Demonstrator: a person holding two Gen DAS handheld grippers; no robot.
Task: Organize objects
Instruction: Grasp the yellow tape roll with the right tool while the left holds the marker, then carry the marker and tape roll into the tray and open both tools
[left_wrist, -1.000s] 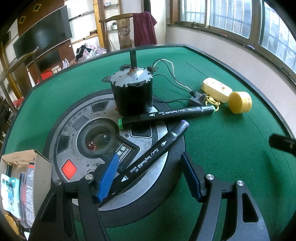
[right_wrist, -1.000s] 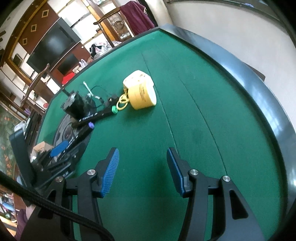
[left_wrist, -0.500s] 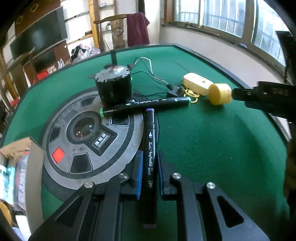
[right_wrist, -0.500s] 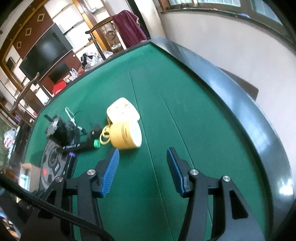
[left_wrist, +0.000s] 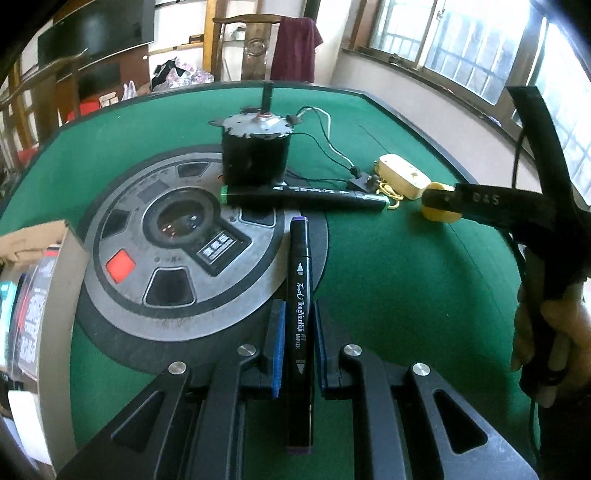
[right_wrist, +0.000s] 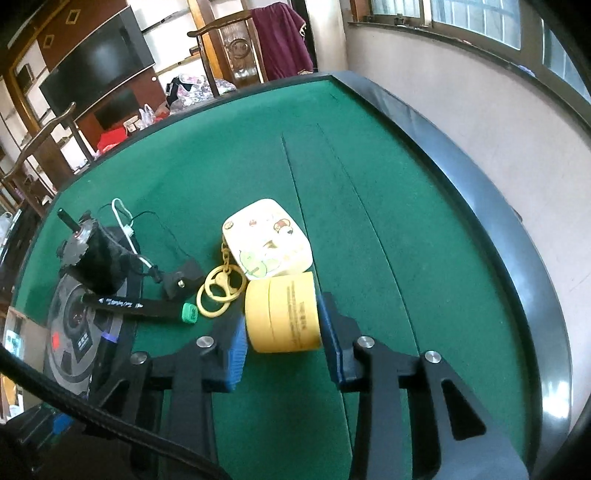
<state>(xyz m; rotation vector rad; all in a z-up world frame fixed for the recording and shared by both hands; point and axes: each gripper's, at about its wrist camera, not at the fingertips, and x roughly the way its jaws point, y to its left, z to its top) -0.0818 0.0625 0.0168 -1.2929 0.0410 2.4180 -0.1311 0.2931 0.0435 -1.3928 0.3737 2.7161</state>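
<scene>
1. Green felt table (right_wrist: 369, 177) with a dark padded rim, in a living room with windows, chairs and a wall television; a round grey control panel (left_wrist: 177, 251) is set in its middle.
2. Left gripper (left_wrist: 298, 347): jaws closed tight on the purple-tipped marker (left_wrist: 300, 295), which runs lengthwise between the blue pads (left_wrist: 277, 347) and points away over the panel edge. Whether it is lifted clear of the surface cannot be told.
3. Right gripper (right_wrist: 282, 330): jaws spread wide on either side of the yellow jar (right_wrist: 282, 317), which lies on its side on the felt; the pads look to be at or just off its ends, not yet clamping.
4. Green-capped marker (left_wrist: 304, 195): lies crosswise on the panel, just in front of the black motor (left_wrist: 255, 155), whose wires trail to a small black plug (right_wrist: 183, 282).
5. Cream pouch (right_wrist: 267, 242) with yellow key rings (right_wrist: 218, 291): touches the jar's far side.
6. Cardboard box (left_wrist: 33, 295) of packets: stands at the left table edge.
7. Step in hand, by judgement: one marker secured, jar about to be gripped.
8. Next move calls for: closing squarely on the jar without nudging the pouch; carrying the marker to its place, possibly the box.
</scene>
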